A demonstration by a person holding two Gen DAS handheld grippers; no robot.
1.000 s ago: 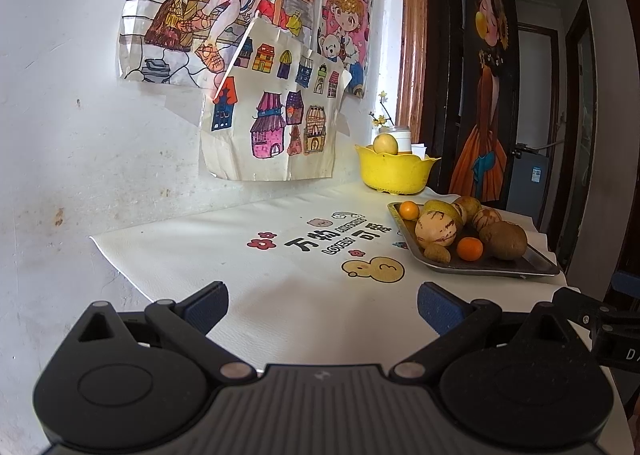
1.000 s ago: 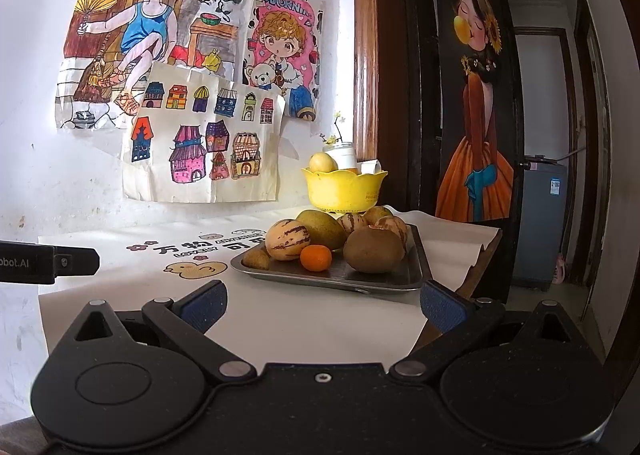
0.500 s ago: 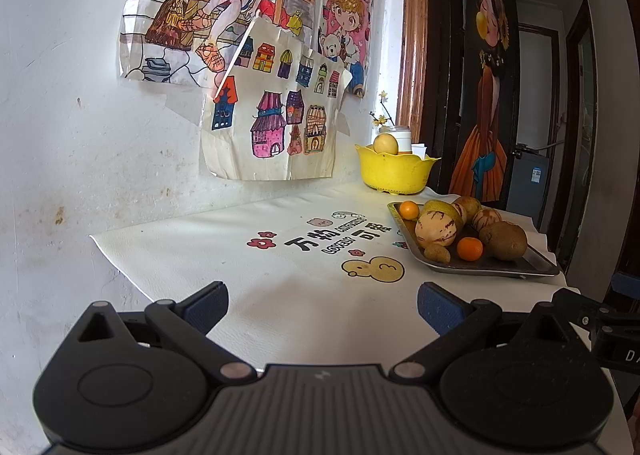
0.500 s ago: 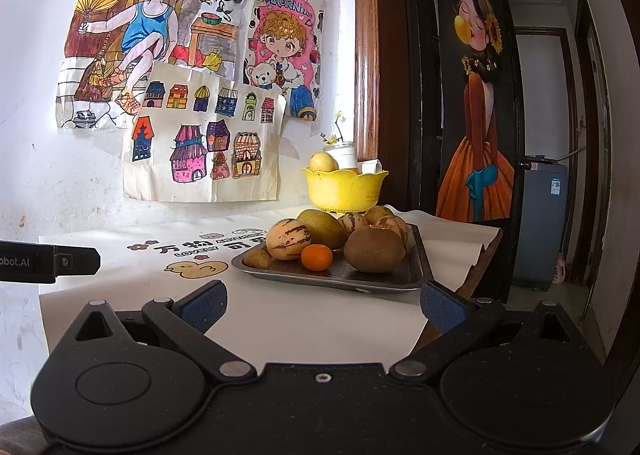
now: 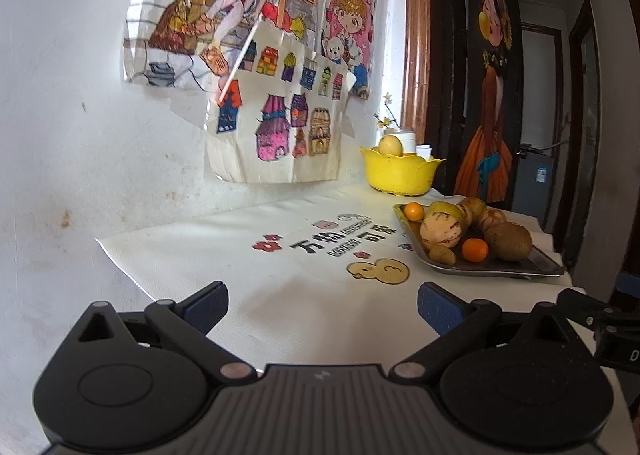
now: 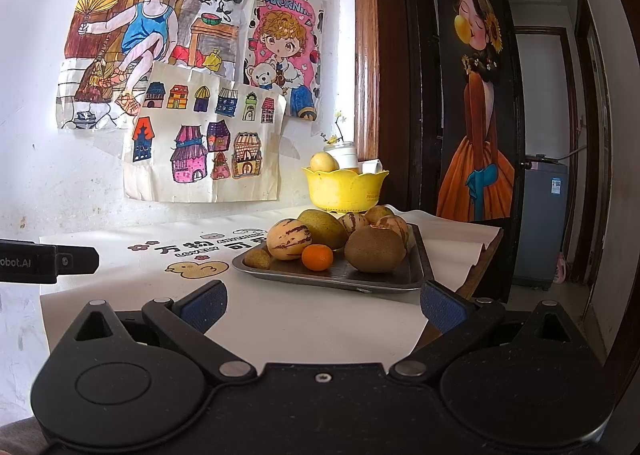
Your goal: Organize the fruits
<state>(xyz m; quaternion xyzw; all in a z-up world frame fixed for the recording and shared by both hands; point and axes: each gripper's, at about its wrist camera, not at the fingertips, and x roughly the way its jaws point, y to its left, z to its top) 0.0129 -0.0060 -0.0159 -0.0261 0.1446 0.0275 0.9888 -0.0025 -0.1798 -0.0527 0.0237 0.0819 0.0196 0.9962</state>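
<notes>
Both the left gripper (image 5: 322, 305) and the right gripper (image 6: 322, 305) hover over the near edge of the counter (image 6: 304, 319) with jaws spread wide and nothing between them. The fruits sit piled on a metal tray (image 6: 416, 263) near the counter's right edge: a striped melon (image 6: 289, 238), a small orange (image 6: 317, 257) and a brown kiwi (image 6: 375, 249) in front. Behind the tray stands a yellow bowl (image 6: 344, 191) with one pale fruit (image 6: 324, 163) in it.

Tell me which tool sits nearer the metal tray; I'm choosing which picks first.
Right. The right tool faces the metal tray just ahead; the left tool is farther back, tray off to its right.
</notes>
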